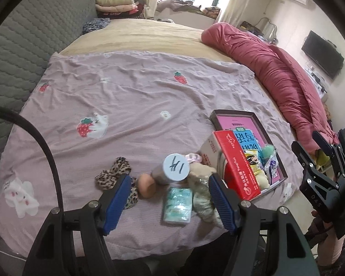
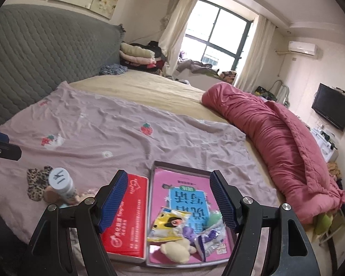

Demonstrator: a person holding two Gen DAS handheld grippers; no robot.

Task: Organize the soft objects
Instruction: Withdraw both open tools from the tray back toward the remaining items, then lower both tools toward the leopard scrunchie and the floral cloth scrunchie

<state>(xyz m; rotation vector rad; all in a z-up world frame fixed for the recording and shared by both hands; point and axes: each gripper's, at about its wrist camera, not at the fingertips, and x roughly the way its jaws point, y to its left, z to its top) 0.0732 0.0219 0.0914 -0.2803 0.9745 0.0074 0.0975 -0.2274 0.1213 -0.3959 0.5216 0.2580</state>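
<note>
Left gripper: the black two-finger gripper with blue ribbed pads (image 1: 169, 203) stood well open above the near edge of the bed, with nothing between its pads.
Right gripper: the matching black gripper with blue pads (image 2: 169, 201) was spread wide above the tray and gripped nothing.
Bedding: a wrinkled mauve sheet printed with strawberries and white animals (image 1: 126, 92) covered the near half of the bed.
Tray: a shallow dark-framed rectangular tray with a pink printed bottom (image 2: 179, 166) lay on the sheet near the bed's edge.
Tray contents: a pale cream plush toy (image 2: 176, 250), a yellow-and-white snack packet (image 2: 168, 225), a round green soft piece (image 2: 214, 220) and a purple-and-clear wrapper (image 2: 207, 241) lay at the tray's near end.
Red box: a red-and-white cardboard box (image 1: 238, 164) lay beside the tray's left edge.
Loose soft things: a leopard-print fabric scrunchie (image 1: 113, 174), a tan egg-shaped sponge (image 1: 147, 185), a mint-patterned tissue packet (image 1: 178, 205) and a beige plush toy (image 1: 203, 184) lay on the sheet left of the tray.
Bottle: a grey cylindrical bottle with a pale blue handwritten cap (image 1: 176, 167) stood among them.
Far side: a rolled pink-red quilt (image 1: 276, 76) lay along the bed's right edge.
</note>
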